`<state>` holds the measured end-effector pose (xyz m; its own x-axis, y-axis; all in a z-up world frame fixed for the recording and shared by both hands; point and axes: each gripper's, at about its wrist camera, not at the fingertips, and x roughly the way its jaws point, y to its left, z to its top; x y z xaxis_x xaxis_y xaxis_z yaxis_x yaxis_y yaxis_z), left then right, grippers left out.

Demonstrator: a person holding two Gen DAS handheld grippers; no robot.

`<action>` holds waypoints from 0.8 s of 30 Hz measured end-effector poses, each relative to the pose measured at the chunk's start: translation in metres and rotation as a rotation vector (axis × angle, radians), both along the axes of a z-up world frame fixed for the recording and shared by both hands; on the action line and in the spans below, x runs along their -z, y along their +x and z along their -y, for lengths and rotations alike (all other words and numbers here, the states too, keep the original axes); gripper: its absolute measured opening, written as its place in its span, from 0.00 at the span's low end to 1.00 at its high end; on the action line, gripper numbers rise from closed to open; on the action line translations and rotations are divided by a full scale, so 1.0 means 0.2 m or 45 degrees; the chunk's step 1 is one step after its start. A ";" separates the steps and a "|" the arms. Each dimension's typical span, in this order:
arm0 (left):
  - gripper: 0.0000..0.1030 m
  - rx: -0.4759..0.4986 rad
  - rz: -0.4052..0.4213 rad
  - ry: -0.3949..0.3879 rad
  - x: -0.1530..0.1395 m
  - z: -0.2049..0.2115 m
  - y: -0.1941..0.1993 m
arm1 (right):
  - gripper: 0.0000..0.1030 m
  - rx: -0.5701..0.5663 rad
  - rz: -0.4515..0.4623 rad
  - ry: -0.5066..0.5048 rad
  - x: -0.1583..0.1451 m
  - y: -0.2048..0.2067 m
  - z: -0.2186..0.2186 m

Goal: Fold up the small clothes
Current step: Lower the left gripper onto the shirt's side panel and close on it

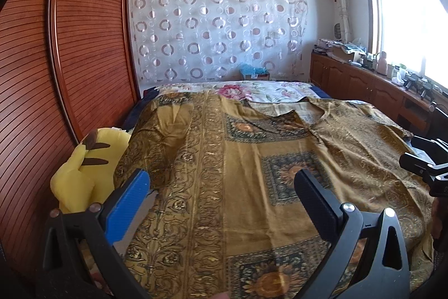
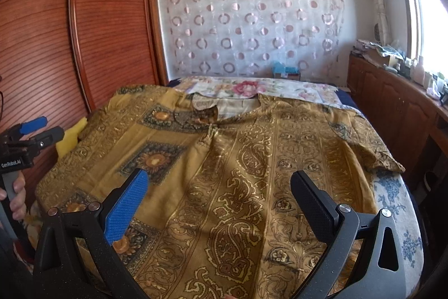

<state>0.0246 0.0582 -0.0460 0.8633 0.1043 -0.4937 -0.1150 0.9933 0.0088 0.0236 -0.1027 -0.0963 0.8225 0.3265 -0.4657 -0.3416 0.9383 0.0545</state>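
A golden-brown patterned shirt (image 1: 238,164) lies spread flat on the bed, collar toward the far wall, sleeves out to both sides. It also fills the right wrist view (image 2: 224,173). My left gripper (image 1: 221,187) is open and empty, hovering over the shirt's left half. My right gripper (image 2: 219,187) is open and empty, over the shirt's right half. The right gripper shows at the right edge of the left wrist view (image 1: 425,167); the left gripper shows hand-held at the left edge of the right wrist view (image 2: 30,136).
A yellow plush toy (image 1: 84,173) sits at the bed's left edge beside the brown wardrobe (image 1: 70,46). A floral pillow (image 1: 238,90) lies at the head. A cluttered wooden cabinet (image 1: 378,83) runs under the window on the right.
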 end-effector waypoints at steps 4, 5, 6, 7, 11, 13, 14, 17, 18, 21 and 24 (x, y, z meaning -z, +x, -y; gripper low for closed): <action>1.00 -0.022 -0.037 -0.007 0.04 -0.11 0.05 | 1.00 -0.015 -0.029 -0.023 0.04 0.07 -0.04; 1.00 -0.026 -0.044 -0.006 0.05 -0.12 0.05 | 1.00 -0.027 -0.033 -0.029 0.05 0.08 -0.05; 1.00 -0.034 -0.060 -0.004 0.06 -0.17 0.07 | 1.00 -0.041 -0.036 -0.036 0.05 0.10 -0.06; 1.00 -0.039 -0.068 -0.003 0.06 -0.18 0.08 | 1.00 -0.052 -0.038 -0.045 0.05 0.12 -0.07; 1.00 -0.071 -0.104 -0.026 0.09 -0.33 0.13 | 1.00 -0.096 -0.050 -0.064 0.07 0.18 -0.13; 1.00 -0.084 -0.121 -0.042 0.10 -0.40 0.16 | 1.00 -0.120 -0.066 -0.074 0.08 0.22 -0.16; 1.00 -0.088 -0.131 -0.053 0.11 -0.43 0.17 | 1.00 -0.132 -0.074 -0.076 0.08 0.24 -0.18; 1.00 -0.105 -0.158 -0.066 0.13 -0.53 0.24 | 1.00 -0.169 -0.100 -0.088 0.09 0.30 -0.22; 1.00 -0.114 -0.167 -0.071 0.13 -0.57 0.26 | 1.00 -0.180 -0.107 -0.093 0.09 0.32 -0.24; 0.98 -0.127 -0.187 -0.113 0.16 -0.68 0.32 | 1.00 -0.212 -0.122 -0.108 0.08 0.38 -0.28; 0.92 -0.122 -0.211 -0.177 0.19 -0.77 0.37 | 1.00 -0.240 -0.129 -0.117 0.06 0.45 -0.32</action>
